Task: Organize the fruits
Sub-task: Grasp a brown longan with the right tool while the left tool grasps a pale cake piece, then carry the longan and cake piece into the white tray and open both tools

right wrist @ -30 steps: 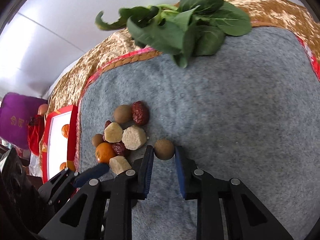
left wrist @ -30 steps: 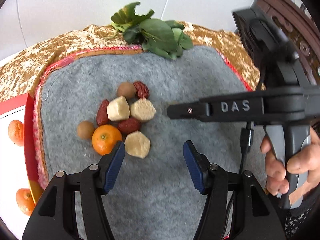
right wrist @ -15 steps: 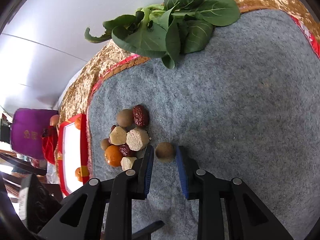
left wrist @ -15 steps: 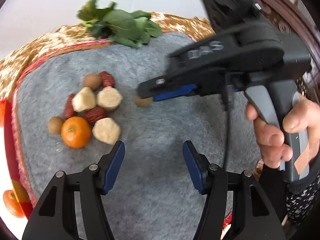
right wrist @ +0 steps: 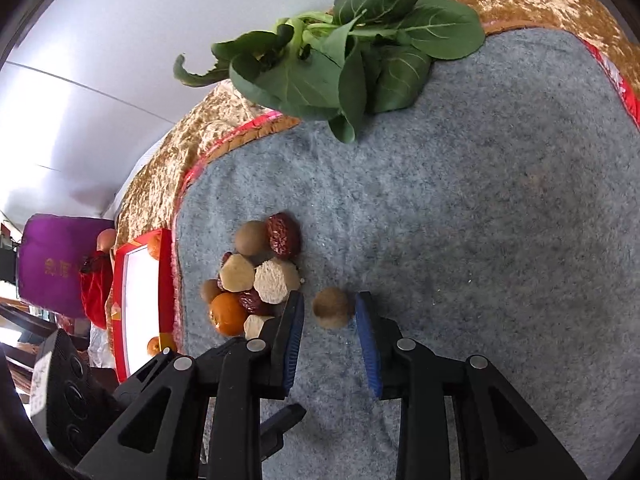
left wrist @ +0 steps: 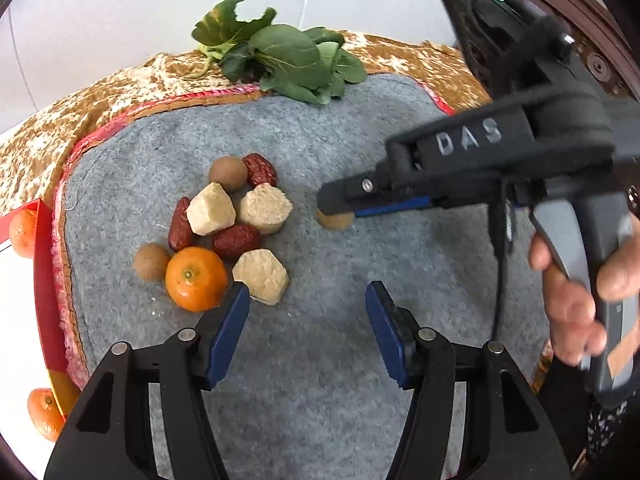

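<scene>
Brown round fruit (right wrist: 330, 307) lies alone on the grey mat (right wrist: 480, 240), between the blue pads of the right hand-held gripper (right wrist: 329, 314), which brackets it with small gaps, not yet gripping. Left hand-held gripper (left wrist: 307, 320) hovers wide open, empty. Beyond, clustered fruits (left wrist: 224, 228) await sorting; farther, leafy greens (right wrist: 348, 56).

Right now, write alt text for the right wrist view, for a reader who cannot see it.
The right gripper is open around a small round brown fruit on a grey felt mat, with a gap on each side. To its left sits a cluster of an orange, red dates and beige blocks; leafy greens lie at the mat's far edge.
</scene>
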`<state>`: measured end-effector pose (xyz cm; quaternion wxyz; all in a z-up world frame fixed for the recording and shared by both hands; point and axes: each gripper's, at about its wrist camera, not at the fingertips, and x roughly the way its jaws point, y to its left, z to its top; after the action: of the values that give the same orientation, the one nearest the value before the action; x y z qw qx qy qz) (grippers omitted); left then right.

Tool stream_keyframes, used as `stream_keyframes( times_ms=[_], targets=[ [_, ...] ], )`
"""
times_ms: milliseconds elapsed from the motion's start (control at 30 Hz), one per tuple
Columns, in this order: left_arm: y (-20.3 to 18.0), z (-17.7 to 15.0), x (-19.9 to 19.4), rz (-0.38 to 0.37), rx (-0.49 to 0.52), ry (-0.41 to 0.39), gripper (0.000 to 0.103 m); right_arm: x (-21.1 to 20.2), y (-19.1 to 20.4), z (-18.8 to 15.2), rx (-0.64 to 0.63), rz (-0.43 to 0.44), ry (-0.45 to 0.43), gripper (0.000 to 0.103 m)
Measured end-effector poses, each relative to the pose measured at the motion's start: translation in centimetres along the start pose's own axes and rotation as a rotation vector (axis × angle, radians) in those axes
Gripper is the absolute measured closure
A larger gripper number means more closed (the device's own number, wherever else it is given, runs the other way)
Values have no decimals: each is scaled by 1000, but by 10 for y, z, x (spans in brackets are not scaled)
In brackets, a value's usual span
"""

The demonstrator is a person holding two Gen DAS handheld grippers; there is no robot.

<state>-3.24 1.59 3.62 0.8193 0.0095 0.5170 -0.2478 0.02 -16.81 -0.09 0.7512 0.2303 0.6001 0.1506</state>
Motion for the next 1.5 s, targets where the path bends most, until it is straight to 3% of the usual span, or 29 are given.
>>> stream_keyframes(
  times_ms=[433, 767, 1200, 1500],
  targets=[
    [3, 11, 21, 115, -38, -41, 44, 15, 13, -4, -47, -24, 23, 74],
    [13, 10, 17, 159, -39, -71, 77, 15, 13, -3, -44, -8, 21, 81],
    [9, 1, 8, 146, -7, -72, 78, 0, 5, -1, -39, 51, 15, 81],
    [19, -14, -41, 132, -19, -119, 78, -12, 6, -1, -33, 95, -6, 81]
  ],
)
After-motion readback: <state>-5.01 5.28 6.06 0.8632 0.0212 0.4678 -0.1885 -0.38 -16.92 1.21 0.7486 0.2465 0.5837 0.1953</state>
